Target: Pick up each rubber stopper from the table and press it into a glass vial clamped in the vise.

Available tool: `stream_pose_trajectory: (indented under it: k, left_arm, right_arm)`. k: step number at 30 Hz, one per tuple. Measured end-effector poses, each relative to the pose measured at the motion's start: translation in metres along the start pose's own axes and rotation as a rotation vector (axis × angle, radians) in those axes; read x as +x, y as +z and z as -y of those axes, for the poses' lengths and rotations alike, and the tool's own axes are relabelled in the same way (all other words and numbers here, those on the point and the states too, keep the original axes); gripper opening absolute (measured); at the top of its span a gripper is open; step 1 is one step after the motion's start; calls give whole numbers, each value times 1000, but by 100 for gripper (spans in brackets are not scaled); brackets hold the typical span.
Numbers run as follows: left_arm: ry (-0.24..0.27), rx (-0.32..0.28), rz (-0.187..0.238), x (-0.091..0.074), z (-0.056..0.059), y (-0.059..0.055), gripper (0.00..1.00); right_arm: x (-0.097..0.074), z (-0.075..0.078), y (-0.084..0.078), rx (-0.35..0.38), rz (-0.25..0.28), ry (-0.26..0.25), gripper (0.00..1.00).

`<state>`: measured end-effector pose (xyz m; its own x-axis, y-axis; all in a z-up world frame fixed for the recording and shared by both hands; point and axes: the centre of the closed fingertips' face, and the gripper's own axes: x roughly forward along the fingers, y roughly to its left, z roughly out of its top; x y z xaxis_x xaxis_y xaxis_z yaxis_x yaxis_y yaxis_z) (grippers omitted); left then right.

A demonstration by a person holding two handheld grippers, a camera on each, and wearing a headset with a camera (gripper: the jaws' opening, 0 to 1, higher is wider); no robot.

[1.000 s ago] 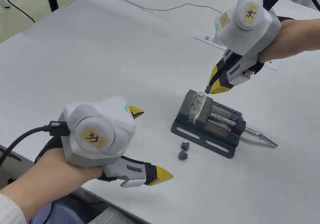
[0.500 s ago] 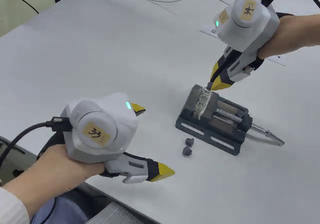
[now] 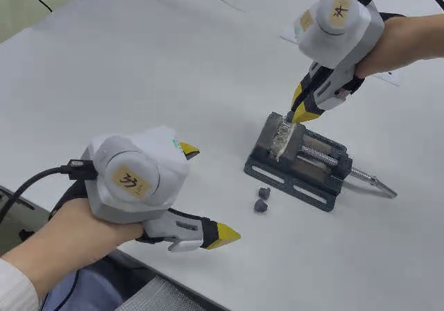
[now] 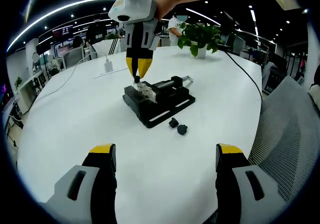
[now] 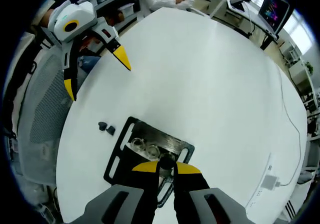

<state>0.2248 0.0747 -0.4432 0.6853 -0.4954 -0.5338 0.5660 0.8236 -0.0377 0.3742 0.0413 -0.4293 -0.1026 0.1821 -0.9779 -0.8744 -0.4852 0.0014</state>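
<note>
1. Now the right tool (image 3: 295, 115) sits in the upper right of the head view, pointing down at the vise (image 3: 305, 175).
2. Its two tips are squeezed close together and pinch a dark stopper (image 5: 166, 161) between them.
3. That stopper is right at the top of the glass vials (image 3: 280, 139) clamped in the vise; I cannot tell if it is pushed in.
4. Two more stoppers (image 3: 261, 199) lie on the white desk (image 3: 139, 68), just beside the vise, near the middle of the head view.
5. The left tool (image 3: 208, 193) is in the lower left, its tips spread wide apart, well away from the vise.
</note>
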Motion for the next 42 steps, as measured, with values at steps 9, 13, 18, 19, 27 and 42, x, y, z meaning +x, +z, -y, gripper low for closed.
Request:
stream_pose_trajectory:
  k: [9, 13, 18, 19, 27, 42]
  left_arm:
    - [-2, -8, 0, 1, 0, -3, 79]
    - [-3, -11, 1, 2, 1, -2, 80]
    - [-3, -13, 4, 3, 1, -2, 79]
    - [-2, -12, 6, 3, 0, -1, 79]
    - [0, -9, 13, 3, 0, 2, 79]
    - [7, -11, 16, 0, -1, 2, 78]
  right_arm:
    - [1, 4, 0, 37, -68, 24, 6]
    - [2, 4, 0, 70, -97, 32, 5]
    - [3, 6, 1, 118, -121, 33, 5]
    - [3, 6, 1, 131, -125, 33, 5]
    - [5, 9, 0, 232, -144, 31, 5]
    - [4, 5, -2, 183, -136, 22, 6]
